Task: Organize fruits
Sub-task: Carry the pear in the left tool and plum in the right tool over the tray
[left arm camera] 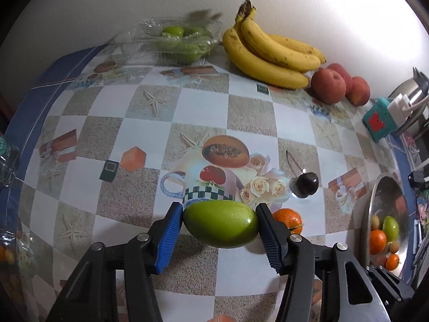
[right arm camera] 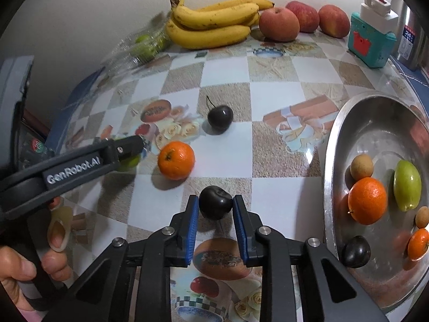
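My left gripper [left arm camera: 219, 209] is shut on a smooth green oval fruit [left arm camera: 221, 224], its blue pads pressing on both ends just above the patterned tablecloth. In the right wrist view that gripper [right arm camera: 128, 149] shows at the left, held by a hand. Between the blue pads of my right gripper [right arm camera: 215, 201] sits a dark cherry [right arm camera: 215, 206], gripped shut. A mandarin [right arm camera: 176, 160] and a second dark cherry with a stem [right arm camera: 220, 116] lie loose on the table between the two grippers. A steel bowl [right arm camera: 375, 134] at the right holds several fruits.
Bananas [right arm camera: 211, 24] and three red apples [right arm camera: 278, 24] lie along the back wall. A clear plastic box [left arm camera: 171, 43] of green fruits stands at the back left. A teal box [right arm camera: 368, 40] with a white plug sits at the back right beside a metal vessel.
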Tool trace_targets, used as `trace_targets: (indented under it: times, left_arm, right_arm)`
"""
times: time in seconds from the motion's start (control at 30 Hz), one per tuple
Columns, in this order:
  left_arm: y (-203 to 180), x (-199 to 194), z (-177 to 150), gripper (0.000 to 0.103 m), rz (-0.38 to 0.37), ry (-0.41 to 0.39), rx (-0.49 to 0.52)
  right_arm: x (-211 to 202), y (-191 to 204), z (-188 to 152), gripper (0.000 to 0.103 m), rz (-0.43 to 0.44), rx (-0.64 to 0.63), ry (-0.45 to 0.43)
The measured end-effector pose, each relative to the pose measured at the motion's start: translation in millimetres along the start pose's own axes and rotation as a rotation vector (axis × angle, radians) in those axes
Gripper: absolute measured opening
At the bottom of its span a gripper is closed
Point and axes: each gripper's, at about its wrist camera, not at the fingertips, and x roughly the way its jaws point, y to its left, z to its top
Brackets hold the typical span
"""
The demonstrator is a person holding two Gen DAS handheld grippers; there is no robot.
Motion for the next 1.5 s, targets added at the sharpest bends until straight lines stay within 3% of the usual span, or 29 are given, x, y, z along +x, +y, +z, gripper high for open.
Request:
trace_targets:
  times: [0.23, 0.53, 1.1, 1.5]
  left_arm:
    - [-5, -33, 8, 0.059, -0.009, -0.056, 0.004]
    - [-18, -44, 5, 0.059, 0.002, -0.035, 0.002]
    - [-75, -41, -9, 0.059, 0.009, -0.003, 0.080]
    - [-130, -42, -20, 0.059, -0.056, 0.014, 0.157]
  right_arm:
    - [-31, 0, 7, 0.027, 0.014, 0.015, -0.061]
    - [-47, -14, 7, 0.027, -0.010, 0.066, -0.062]
    - [-71, -75, 8, 0.027, -0.053, 0.207, -0.087]
    - [-90, -129, -3, 0.027, -0.094, 0.331, -0.113]
